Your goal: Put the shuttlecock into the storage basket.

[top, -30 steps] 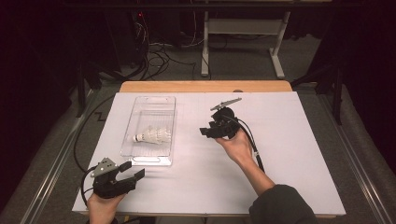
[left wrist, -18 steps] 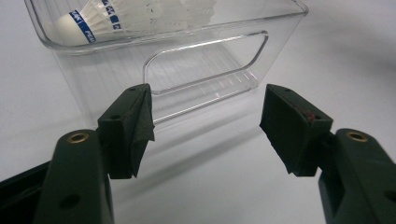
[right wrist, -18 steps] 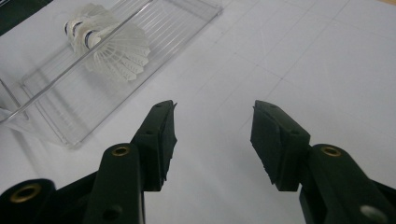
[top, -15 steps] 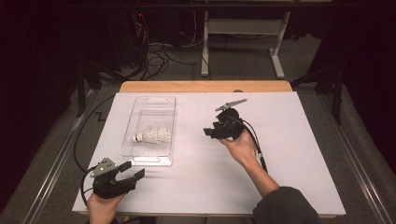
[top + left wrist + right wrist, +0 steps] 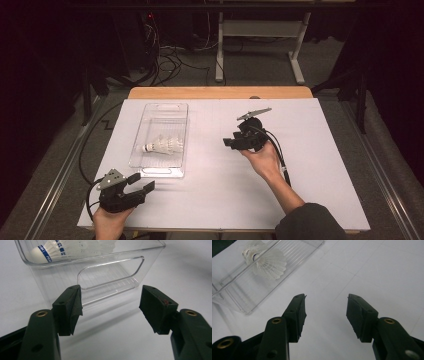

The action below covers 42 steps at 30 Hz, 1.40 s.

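While your left gripper [image 5: 142, 184] rests with jaws spread wide and empty just before the clear tray's [image 5: 181, 111] near end, the shuttlecocks [image 5: 162, 145] lie inside that tray, nothing blocking them. Right of the tray, your right gripper [image 5: 229, 142] hovers open and empty, having drifted slightly farther from it than a second ago.

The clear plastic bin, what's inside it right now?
Inside the clear plastic bin lie white shuttlecocks, nested on their sides, one cork base with a blue band. Their overlap hides the exact count.
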### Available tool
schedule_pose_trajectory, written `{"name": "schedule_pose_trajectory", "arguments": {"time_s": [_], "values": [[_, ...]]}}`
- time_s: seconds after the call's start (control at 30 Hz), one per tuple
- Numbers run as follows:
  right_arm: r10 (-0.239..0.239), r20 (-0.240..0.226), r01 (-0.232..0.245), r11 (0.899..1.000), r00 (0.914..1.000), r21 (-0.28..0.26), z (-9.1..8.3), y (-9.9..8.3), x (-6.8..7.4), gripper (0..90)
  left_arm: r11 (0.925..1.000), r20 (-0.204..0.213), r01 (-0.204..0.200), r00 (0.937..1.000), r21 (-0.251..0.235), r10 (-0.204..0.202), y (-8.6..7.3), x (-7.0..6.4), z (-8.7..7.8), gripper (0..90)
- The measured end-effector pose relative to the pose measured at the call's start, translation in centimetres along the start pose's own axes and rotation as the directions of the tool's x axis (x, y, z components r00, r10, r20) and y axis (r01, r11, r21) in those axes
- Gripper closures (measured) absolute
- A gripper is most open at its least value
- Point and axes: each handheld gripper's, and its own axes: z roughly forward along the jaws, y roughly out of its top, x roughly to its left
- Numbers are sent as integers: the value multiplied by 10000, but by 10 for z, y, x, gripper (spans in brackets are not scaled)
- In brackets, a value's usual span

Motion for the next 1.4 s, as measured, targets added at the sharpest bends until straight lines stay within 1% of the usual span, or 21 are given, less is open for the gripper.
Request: {"name": "schedule_pose_trajectory", "arguments": {"time_s": [0.2,0.5,0.93,1.4], "values": [[15,39,-15,10000,10000,10,-3,-6,-3,502,10000,-5,-11,10000,2,11,0,0,0,350],[226,119,-226,9997,9997,-12,-8,-14,-10,502,10000,-9,-21,10000,15,21,0,0,0,350],[325,132,-324,9994,9994,-92,-13,-21,-14,502,10000,-11,-7,10000,17,7,0,0,0,350],[479,241,-476,9988,9986,-151,-21,-29,-21,502,10000,-21,-14,10000,15,14,0,0,0,350]]}}
